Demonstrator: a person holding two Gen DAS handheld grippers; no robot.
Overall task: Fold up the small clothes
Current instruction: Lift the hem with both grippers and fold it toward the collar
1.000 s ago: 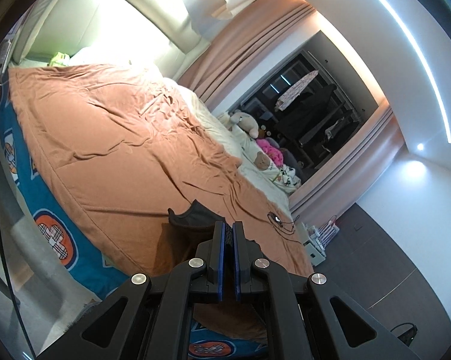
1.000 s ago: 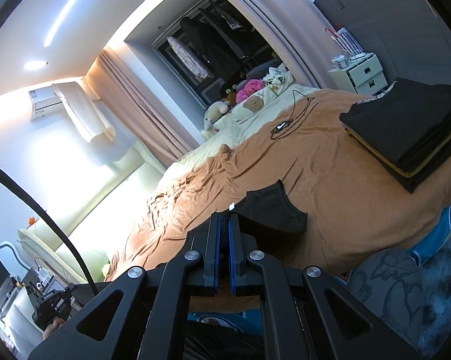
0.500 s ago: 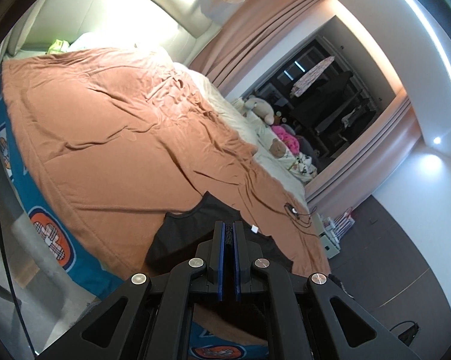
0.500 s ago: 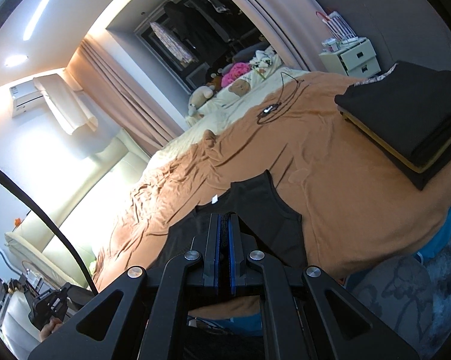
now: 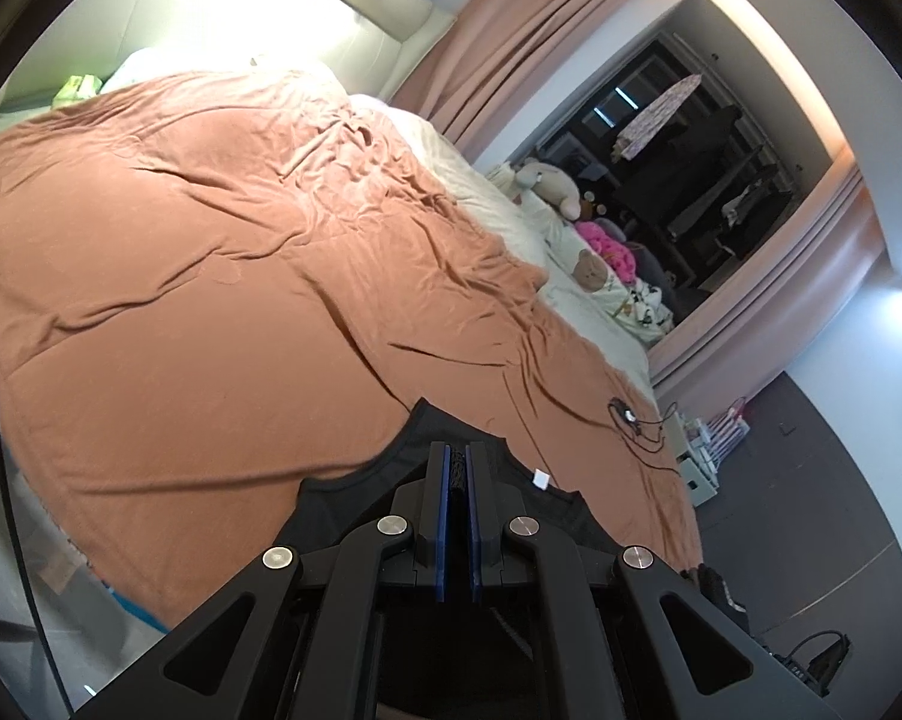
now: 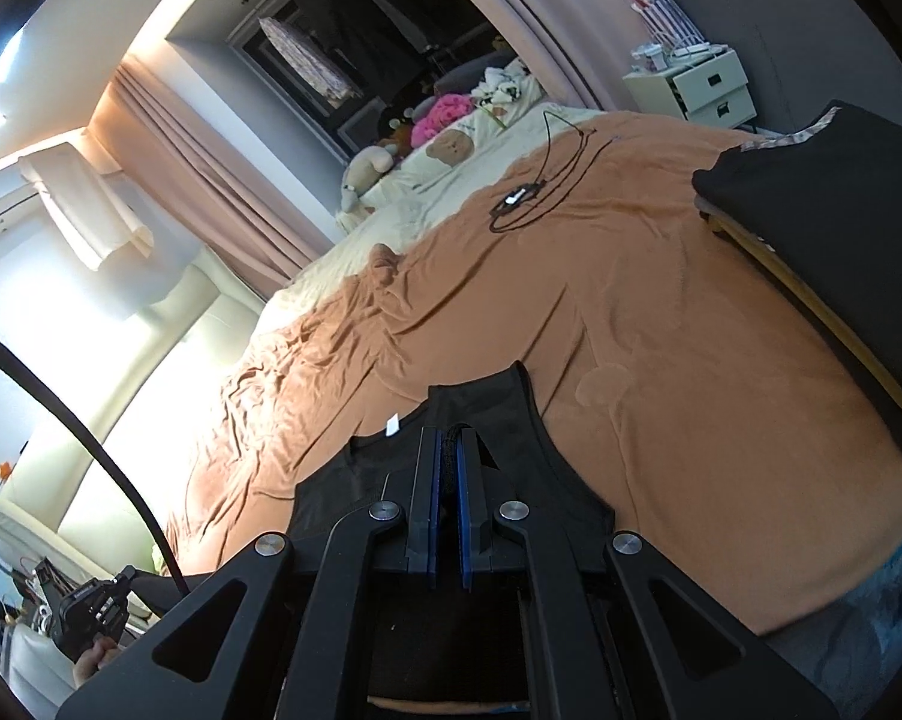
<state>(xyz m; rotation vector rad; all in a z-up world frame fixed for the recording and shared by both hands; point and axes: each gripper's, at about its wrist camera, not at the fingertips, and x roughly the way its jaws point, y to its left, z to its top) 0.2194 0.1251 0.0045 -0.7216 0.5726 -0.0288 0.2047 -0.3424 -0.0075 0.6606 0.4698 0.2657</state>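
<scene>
A small black sleeveless top [image 5: 355,495] [image 6: 511,414] with a white neck label [image 5: 540,479] [image 6: 392,425] is stretched over the near part of the orange bedspread [image 5: 211,312] [image 6: 661,312]. My left gripper [image 5: 456,456] is shut on black fabric at one shoulder strap. My right gripper [image 6: 448,441] is shut on fabric at the other strap. The lower part of the top is hidden behind both gripper bodies.
A stack of folded dark clothes [image 6: 835,228] sits at the bed's right side. A black cable with a small device [image 6: 520,198] [image 5: 628,417] lies further up the bedspread. Plush toys [image 5: 553,183] and a cream blanket line the far side. A white nightstand [image 6: 700,87] stands beyond.
Both grippers have carried the black top forward over the bed. The garment went from a small bunched piece to a spread shape with both straps and the neck label showing.
</scene>
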